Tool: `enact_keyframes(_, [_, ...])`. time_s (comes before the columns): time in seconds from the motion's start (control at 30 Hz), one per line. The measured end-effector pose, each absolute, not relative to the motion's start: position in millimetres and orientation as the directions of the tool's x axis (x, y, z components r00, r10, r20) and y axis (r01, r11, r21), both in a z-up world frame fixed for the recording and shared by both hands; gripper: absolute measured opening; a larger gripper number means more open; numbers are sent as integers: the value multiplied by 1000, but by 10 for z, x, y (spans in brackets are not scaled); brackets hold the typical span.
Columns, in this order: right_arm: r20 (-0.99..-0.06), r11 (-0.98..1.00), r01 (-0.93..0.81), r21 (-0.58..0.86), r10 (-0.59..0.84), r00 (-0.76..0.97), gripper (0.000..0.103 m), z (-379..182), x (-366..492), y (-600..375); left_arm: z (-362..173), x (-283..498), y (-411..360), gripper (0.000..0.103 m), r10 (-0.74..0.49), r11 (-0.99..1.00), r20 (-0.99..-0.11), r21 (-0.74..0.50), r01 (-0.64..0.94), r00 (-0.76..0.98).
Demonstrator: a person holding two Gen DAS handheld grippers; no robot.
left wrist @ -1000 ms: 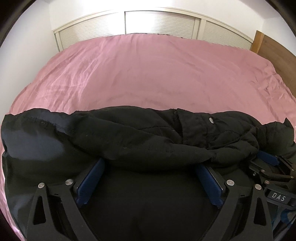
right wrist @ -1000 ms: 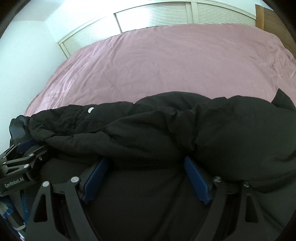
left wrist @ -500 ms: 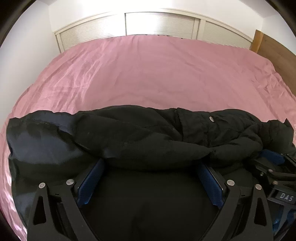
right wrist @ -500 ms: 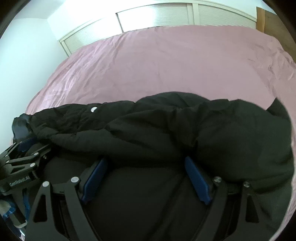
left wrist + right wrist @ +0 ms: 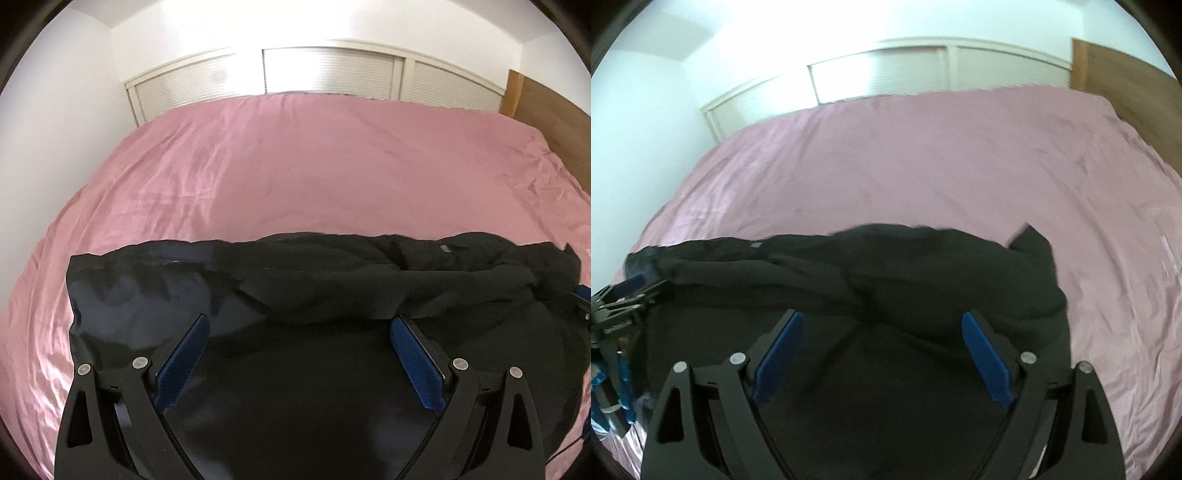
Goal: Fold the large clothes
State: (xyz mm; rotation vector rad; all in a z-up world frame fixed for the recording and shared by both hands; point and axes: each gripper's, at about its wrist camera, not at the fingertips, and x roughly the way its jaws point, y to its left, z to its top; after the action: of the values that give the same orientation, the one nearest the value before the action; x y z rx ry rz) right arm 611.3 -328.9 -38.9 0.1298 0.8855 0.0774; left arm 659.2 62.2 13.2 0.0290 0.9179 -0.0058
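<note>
A black padded jacket (image 5: 332, 280) lies bunched in a long roll across the near side of the pink bed (image 5: 295, 166). My left gripper (image 5: 299, 317) hangs over its near part. Its jaws stand wide open, with dark fabric below and between the blue pads (image 5: 184, 354), which do not press on it. My right gripper (image 5: 882, 314) stands the same way over the right half of the jacket (image 5: 923, 266), also open. Each gripper shows at the other view's edge: the right gripper (image 5: 581, 299) and the left gripper (image 5: 617, 306).
The pink sheet (image 5: 923, 166) stretches far beyond the jacket to white louvred doors (image 5: 325, 70) at the back. A wooden headboard (image 5: 546, 103) runs along the right side. A white wall (image 5: 55, 110) is on the left.
Both grippers have risen and drawn back from the jacket. Their fingertips, earlier tucked under the fold, now show clear of it. The jacket looks smaller and flatter on the bed.
</note>
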Motion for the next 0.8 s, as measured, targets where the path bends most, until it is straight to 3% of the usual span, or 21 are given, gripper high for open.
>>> enact_keyframes(0.23, [-808, 976, 90, 198, 111, 579, 89, -783, 6311, -3608, -25, 6769, 733, 97, 11, 1000, -810, 7, -9, 586])
enact_keyframes(0.47, [-829, 957, 143, 251, 136, 542, 103, -1028, 6597, -3780, -289, 7029, 844, 102, -45, 996, -855, -81, -47, 517])
enact_keyframes(0.57, [-840, 951, 156, 268, 152, 521, 103, -1156, 6695, -3779, -406, 7116, 882, 102, -68, 992, -870, -111, -60, 488])
enact_keyframes(0.8, [-839, 967, 132, 218, 116, 532, 103, -956, 6611, -3725, -261, 7038, 900, 102, -50, 995, -868, -86, -51, 494])
